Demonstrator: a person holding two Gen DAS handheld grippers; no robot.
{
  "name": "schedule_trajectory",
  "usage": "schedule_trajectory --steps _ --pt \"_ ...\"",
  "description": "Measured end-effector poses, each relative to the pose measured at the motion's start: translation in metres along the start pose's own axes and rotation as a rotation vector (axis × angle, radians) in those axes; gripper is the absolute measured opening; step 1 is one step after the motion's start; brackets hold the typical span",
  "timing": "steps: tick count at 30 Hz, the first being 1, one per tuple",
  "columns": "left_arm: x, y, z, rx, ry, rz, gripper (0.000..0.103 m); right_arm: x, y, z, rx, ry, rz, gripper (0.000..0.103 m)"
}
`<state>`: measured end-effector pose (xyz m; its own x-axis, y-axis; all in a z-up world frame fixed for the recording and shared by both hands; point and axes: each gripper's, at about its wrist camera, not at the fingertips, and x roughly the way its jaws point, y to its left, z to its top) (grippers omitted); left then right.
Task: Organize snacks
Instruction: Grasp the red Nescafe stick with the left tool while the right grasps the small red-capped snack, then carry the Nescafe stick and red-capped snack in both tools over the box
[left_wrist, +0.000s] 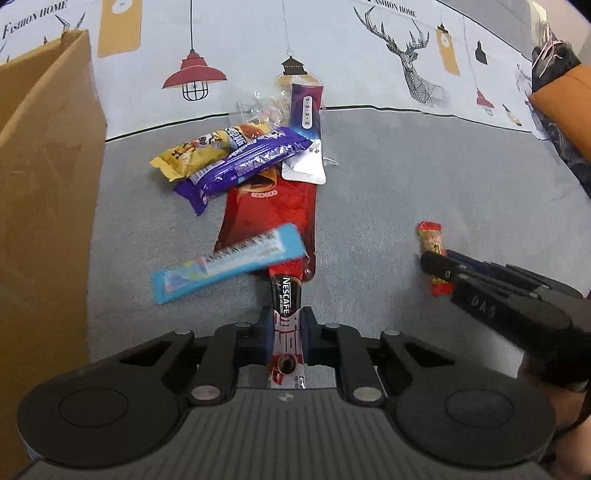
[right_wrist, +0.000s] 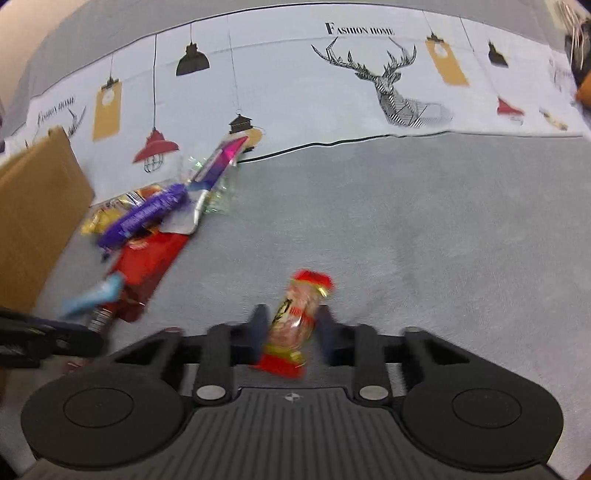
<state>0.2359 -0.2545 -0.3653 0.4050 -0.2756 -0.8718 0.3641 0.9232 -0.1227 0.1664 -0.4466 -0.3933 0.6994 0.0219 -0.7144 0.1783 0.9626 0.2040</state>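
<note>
The Nescafé stick (left_wrist: 286, 332) lies lengthwise between the jaws of the left gripper (left_wrist: 287, 325), which stand narrow with both pads against its sides; its far end tucks under the pile. Off to the right, well apart from that pile, the small red-ended snack (right_wrist: 295, 325) sits between the jaws of the right gripper (right_wrist: 291, 332), also drawn narrow around it, though blur keeps me from saying whether both pads press firmly. Both packets look to be resting on the grey surface (left_wrist: 388, 206), not yet lifted.

Beyond the stick, the heap is untouched: a light blue stick (left_wrist: 229, 260) across a large red pouch (left_wrist: 273, 210), a purple wrapper (left_wrist: 243, 162) and a yellow wrapper (left_wrist: 188, 153) on top, and a purple-and-silver sachet (left_wrist: 306, 129) at the back. A cardboard box (left_wrist: 44, 184) stands at the left, presumably the destination. By my reading the sorting has barely begun: two items gripped, nothing visibly put away.
</note>
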Motion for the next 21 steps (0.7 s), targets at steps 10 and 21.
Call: schedule_trajectory --steps 10,21 --pt "0.007 -0.005 -0.016 0.015 0.059 -0.015 0.017 -0.041 0.011 -0.022 -0.024 0.074 0.177 0.020" --pt "0.015 -0.028 -0.017 0.122 -0.008 0.066 0.011 -0.020 0.016 -0.025 -0.082 0.063 0.201 0.021"
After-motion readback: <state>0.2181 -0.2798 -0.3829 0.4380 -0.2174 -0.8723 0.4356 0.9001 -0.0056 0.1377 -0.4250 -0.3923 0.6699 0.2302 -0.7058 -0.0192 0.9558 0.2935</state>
